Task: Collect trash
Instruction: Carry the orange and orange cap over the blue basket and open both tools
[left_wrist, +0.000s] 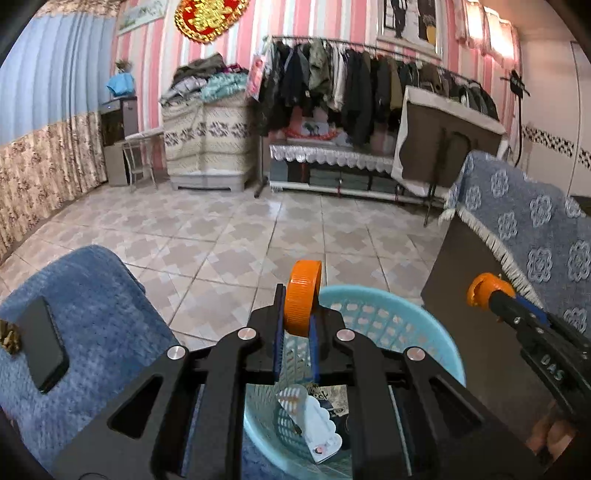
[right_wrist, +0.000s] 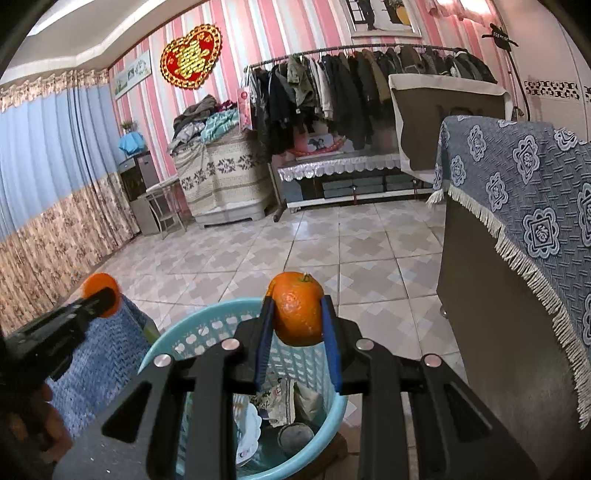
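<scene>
At far left in the left wrist view we see a blue textured cushion (left_wrist: 99, 314) with a dark phone (left_wrist: 44, 345) lying flat on it. Just to its right, our left gripper (left_wrist: 297, 317) clenches an orange bottle cap (left_wrist: 303, 297) edge-on between its blue-lined fingers. The cap sits directly above a light blue plastic basket (left_wrist: 417, 325), which already holds a white scalloped wrapper (left_wrist: 314, 421) and some darker scraps. Farther right, our right gripper (left_wrist: 491, 295) appears from the side, its tip carrying something orange, beside a cabinet draped in a blue flowered cloth (left_wrist: 524, 221).

In the right wrist view, the left gripper (right_wrist: 101, 295) shows at far left with the cap (right_wrist: 101, 286) at its tip, blurred, next to the blue cushion (right_wrist: 107, 354). In the middle, our right gripper (right_wrist: 297, 314) grasps a mandarin orange (right_wrist: 297, 308) firmly between both fingers, stem end up. The fruit hangs over the far rim of the basket (right_wrist: 207, 314), where wrappers and a round grey lid-like item lie at the bottom. At right stands the cloth-covered cabinet (right_wrist: 517, 177). Behind everything, a tiled floor (right_wrist: 295, 251) runs to a clothes rack (right_wrist: 369, 81) against a pink striped wall.
</scene>
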